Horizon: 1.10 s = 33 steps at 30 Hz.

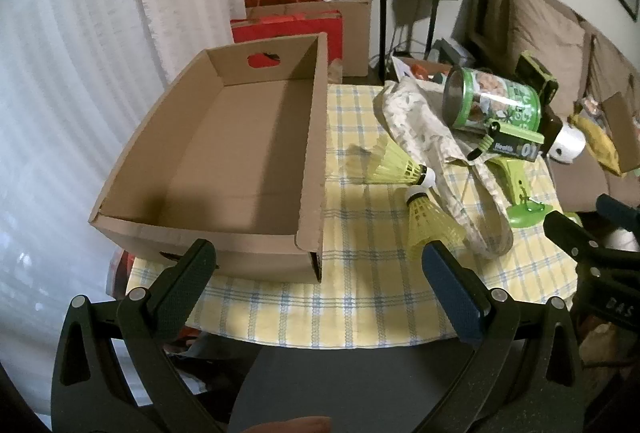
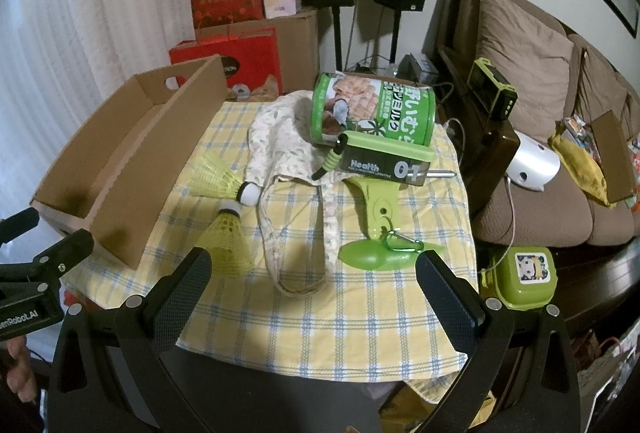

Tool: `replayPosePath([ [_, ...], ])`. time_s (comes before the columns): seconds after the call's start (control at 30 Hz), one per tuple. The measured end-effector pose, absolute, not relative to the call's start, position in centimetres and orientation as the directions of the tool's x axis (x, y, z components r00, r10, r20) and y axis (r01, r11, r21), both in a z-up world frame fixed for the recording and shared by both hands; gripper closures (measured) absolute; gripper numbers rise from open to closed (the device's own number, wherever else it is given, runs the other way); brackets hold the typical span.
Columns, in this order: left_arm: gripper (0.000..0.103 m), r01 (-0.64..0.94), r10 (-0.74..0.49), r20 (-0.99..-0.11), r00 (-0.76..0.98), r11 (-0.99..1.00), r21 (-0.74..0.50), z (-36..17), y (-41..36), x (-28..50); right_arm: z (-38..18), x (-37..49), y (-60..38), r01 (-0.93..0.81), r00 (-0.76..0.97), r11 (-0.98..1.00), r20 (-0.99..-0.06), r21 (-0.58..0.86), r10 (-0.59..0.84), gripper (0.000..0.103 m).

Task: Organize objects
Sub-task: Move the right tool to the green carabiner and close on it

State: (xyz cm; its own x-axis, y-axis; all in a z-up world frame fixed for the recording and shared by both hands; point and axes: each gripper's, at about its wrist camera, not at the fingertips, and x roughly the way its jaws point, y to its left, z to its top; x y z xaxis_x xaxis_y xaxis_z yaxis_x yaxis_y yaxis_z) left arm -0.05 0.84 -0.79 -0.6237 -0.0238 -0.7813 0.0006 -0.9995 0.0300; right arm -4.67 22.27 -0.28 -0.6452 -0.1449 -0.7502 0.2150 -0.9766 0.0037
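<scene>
Left tongs (image 1: 318,265) and right tongs (image 2: 314,273) both gaping wide, gripping nothing, hovering over yellow-checked cloth surface (image 2: 360,317). Empty brown cardboard box (image 1: 224,153) at left. Two yellow plastic shuttlecocks (image 2: 228,209) beside floral fabric bag (image 2: 288,161); green tin can (image 2: 372,109) lying on it.

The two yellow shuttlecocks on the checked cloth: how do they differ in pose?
Far shuttlecock: cork points right, toward the floral bag, skirt toward the cardboard box. Near shuttlecock: cork points away, skirt toward the camera.

The far one's cork touches the bag; the near one lies on bare cloth.

Shared: yellow skirts, white corks, both on their sides, corks nearly meeting.
</scene>
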Motion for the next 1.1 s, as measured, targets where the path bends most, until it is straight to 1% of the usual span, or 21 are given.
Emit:
replayPosePath([
  [0.2, 0.0, -0.008, -0.026, -0.781, -0.625, -0.999, 0.04, -1.0, 1.8, -0.4, -1.0, -5.1, 23.4, 0.197, -0.64, -0.98, -0.754, 0.025, -0.148, 0.0],
  [0.53, 0.0, -0.066, 0.018, -0.773, -0.634, -0.997, 0.031, -1.2, 3.8, -1.6, -1.1, -6.1, 26.4, 0.135, -0.652, -0.99, -0.75, 0.029, -0.111, 0.0],
  [0.7, 0.0, -0.113, 0.093, -0.763, -0.64, -0.993, -0.026, -0.9, 4.5, -2.5, -1.7, -6.8, 29.1, 0.095, -0.653, -0.995, -0.752, 0.029, -0.084, 0.0],
  [0.9, 0.0, -0.105, 0.109, -0.733, -0.672, -0.993, -0.052, -0.8, 5.5, -3.5, -3.2, -8.4, 33.1, 0.005, -0.617, -1.0, -0.787, 0.031, -0.027, 0.0],
  [1.03, 0.0, -0.139, 0.124, -0.751, -0.649, -0.989, -0.043, -2.0, 6.8, -4.1, -4.6, -9.1, 34.8, -0.028, -0.582, -0.999, -0.813, 0.034, -0.011, 0.001],
  [1.1, 0.0, -0.167, 0.13, -0.762, -0.635, -0.986, -0.029, -2.7, 7.6, -4.3, -5.0, -9.2, 34.9, -0.027, -0.576, -0.999, -0.817, 0.034, -0.013, 0.003],
])
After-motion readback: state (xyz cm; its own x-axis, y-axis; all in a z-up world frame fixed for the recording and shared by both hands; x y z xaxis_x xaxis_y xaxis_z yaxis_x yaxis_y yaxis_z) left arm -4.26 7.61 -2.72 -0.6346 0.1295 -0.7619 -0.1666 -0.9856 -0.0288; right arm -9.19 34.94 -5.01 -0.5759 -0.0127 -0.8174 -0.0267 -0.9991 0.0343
